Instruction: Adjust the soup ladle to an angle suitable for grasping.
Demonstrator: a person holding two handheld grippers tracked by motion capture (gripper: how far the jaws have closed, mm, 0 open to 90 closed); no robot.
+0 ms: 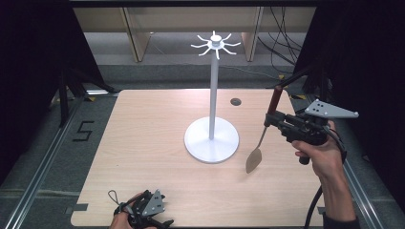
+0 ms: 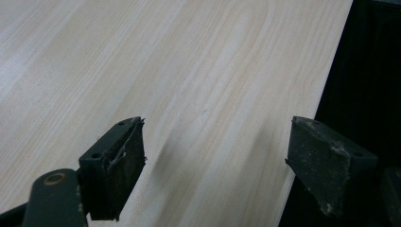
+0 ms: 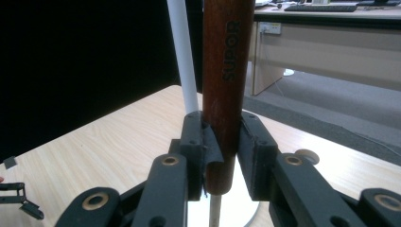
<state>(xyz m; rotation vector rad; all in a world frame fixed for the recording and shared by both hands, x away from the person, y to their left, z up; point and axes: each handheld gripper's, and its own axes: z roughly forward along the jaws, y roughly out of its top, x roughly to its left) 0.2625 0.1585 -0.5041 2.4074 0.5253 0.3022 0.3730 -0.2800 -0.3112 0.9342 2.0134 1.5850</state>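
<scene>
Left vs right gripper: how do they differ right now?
Left gripper has its jaws wide apart with nothing between them; right gripper is shut on the brown handle of a spatula. Left sits low at the table's near edge; right is held up at the far right, beside the white stand. Both are black, hand-held, with a grey plate on top.

Bench (image 1: 143, 157): pale wood-grain top with rounded corners and a small dark round grommet (image 1: 235, 101) near the far edge. Floor beyond: grey, marked with a black "5" (image 1: 83, 130) at left. Black cables (image 1: 279, 45) trail at far right. Light wooden desk legs (image 1: 136, 36) stand behind. Dark curtains (image 1: 28, 71) flank both sides.
</scene>
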